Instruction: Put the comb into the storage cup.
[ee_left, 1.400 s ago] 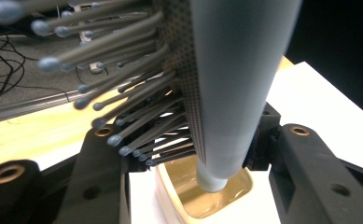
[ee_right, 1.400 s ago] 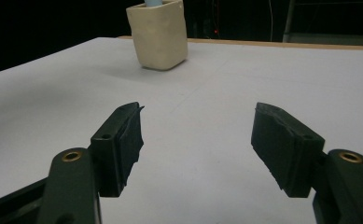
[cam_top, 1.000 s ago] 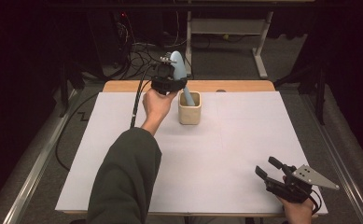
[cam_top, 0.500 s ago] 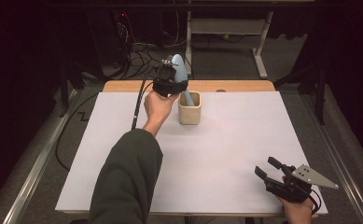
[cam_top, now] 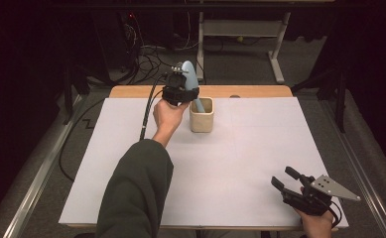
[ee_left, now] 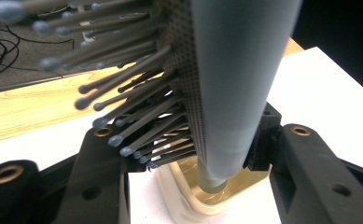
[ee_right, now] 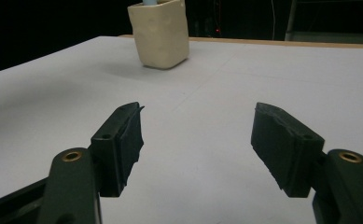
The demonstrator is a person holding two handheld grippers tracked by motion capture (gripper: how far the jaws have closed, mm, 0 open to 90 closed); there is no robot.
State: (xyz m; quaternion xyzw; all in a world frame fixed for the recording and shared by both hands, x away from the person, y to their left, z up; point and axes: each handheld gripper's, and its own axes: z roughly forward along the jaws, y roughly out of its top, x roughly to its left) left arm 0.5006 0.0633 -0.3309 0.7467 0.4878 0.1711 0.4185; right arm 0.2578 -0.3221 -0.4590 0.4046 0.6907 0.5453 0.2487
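A light blue hairbrush (cam_top: 188, 75) stands nearly upright with its handle end down inside a cream cup (cam_top: 202, 118) at the far middle of the white table (cam_top: 240, 163). My left gripper (cam_top: 180, 94) is shut on the brush just above the cup. In the left gripper view the brush body (ee_left: 240, 84) and its bristles are clamped between the jaws, and the cup (ee_left: 188, 205) sits below. My right gripper (cam_top: 282, 177) rests open at the near right corner, nothing between its fingers. In the right gripper view my right gripper (ee_right: 198, 135) faces the cup (ee_right: 160, 32) across bare table.
A wooden strip (cam_top: 250, 91) runs along the table's far edge. Cables (cam_top: 151, 54) lie on the floor behind it, near a metal desk frame (cam_top: 280, 54). The left gripper's cable (cam_top: 145, 119) trails over the table's left part.
The left hand with the brush has shifted only slightly at the cup. The right gripper has stayed where it was.
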